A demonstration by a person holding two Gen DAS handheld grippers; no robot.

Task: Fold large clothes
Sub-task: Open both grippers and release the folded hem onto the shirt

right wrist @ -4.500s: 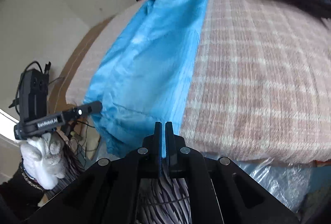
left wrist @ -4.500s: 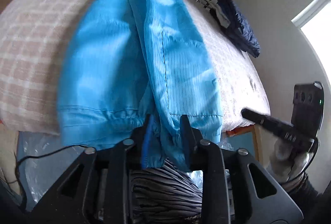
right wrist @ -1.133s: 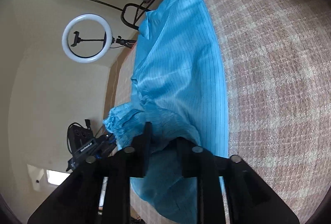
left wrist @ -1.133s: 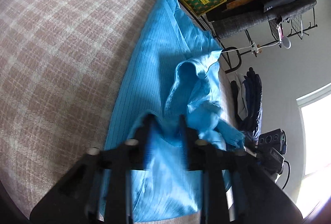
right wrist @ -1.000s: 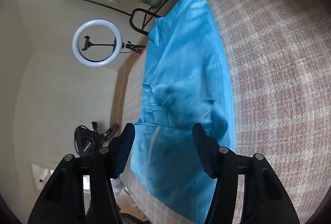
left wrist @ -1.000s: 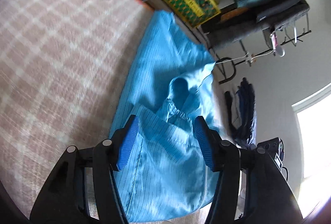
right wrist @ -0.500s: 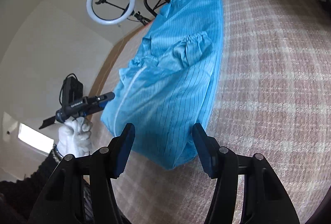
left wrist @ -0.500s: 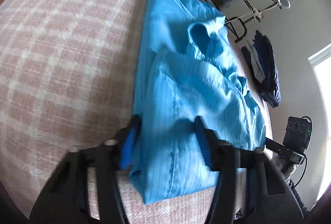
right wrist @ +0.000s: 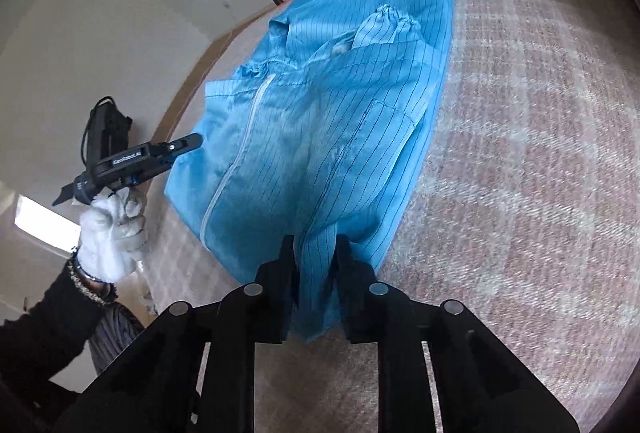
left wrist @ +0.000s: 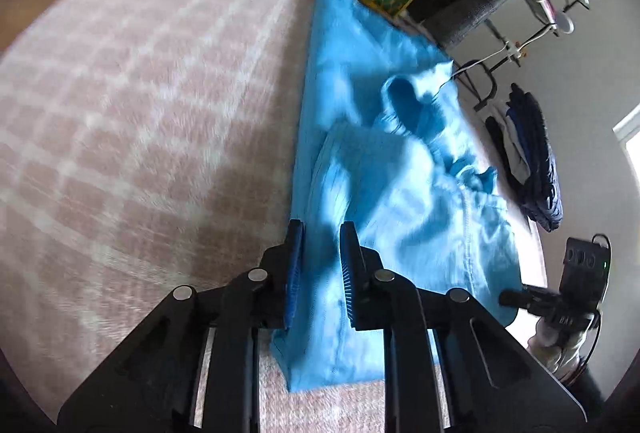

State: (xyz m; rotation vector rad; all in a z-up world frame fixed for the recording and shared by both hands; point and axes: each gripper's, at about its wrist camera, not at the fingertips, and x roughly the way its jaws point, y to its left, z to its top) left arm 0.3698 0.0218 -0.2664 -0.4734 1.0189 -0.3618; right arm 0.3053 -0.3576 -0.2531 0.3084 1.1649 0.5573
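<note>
- Left wrist view: the left gripper, jaws just narrowing, straddles the near left edge of the blue garment on the bed; its long axis runs away.
- Right wrist view: the right gripper, jaws also closing in, brackets the garment's near right corner; pinch uncertain.

A: What lies on the pink-and-white checked bedcover?

B: A bright blue pinstriped zip-front garment, folded lengthwise, one gathered cuff on top.

A: And the black right gripper?

B: Its jaws have just been closing, with the garment's near hem between them. At left, a white-gloved hand holds the other black gripper beside the cloth's edge.
</note>
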